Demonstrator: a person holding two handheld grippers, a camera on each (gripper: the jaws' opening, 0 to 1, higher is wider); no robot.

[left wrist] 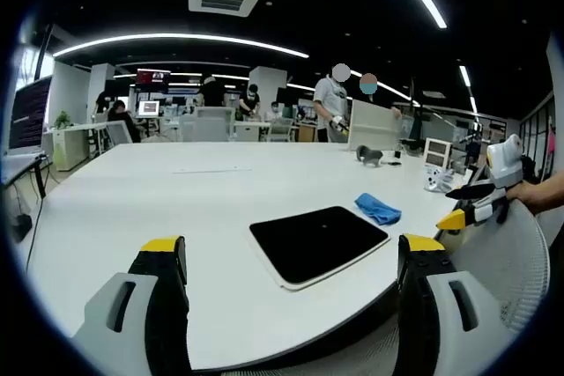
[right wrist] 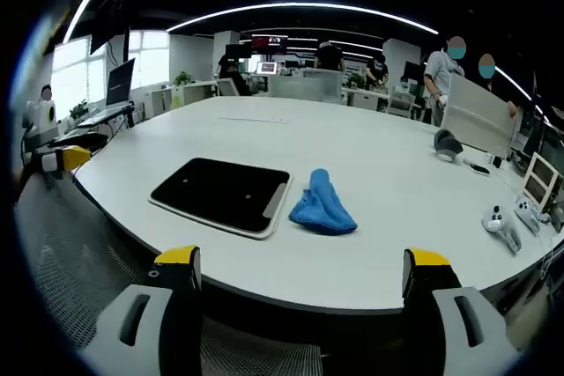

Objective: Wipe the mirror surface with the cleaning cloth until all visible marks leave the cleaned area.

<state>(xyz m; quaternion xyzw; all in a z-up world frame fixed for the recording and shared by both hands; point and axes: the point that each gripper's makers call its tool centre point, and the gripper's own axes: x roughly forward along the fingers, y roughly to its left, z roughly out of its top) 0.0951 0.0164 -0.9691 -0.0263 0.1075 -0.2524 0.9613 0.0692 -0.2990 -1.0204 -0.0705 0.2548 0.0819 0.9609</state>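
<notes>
Mirror (left wrist: 319, 242) flat on the white counter (left wrist: 176, 209) near its front edge — dark glass, pale frame. Blue cleaning cloth (left wrist: 378, 209) crumpled just beside the mirror, apart from it, on its right in the right gripper view (right wrist: 322, 204). Left gripper (left wrist: 291, 257) off the counter edge, jaws wide apart, nothing between them. Right gripper (right wrist: 301, 266) likewise short of the edge, jaws wide apart, empty; also seen entering the left gripper view from the right (left wrist: 471, 204), held in a hand (left wrist: 533, 191). Mesh chair back (left wrist: 515, 261) below that gripper. Small devices (right wrist: 502, 222) on the far right of the counter. People and desks behind.
</notes>
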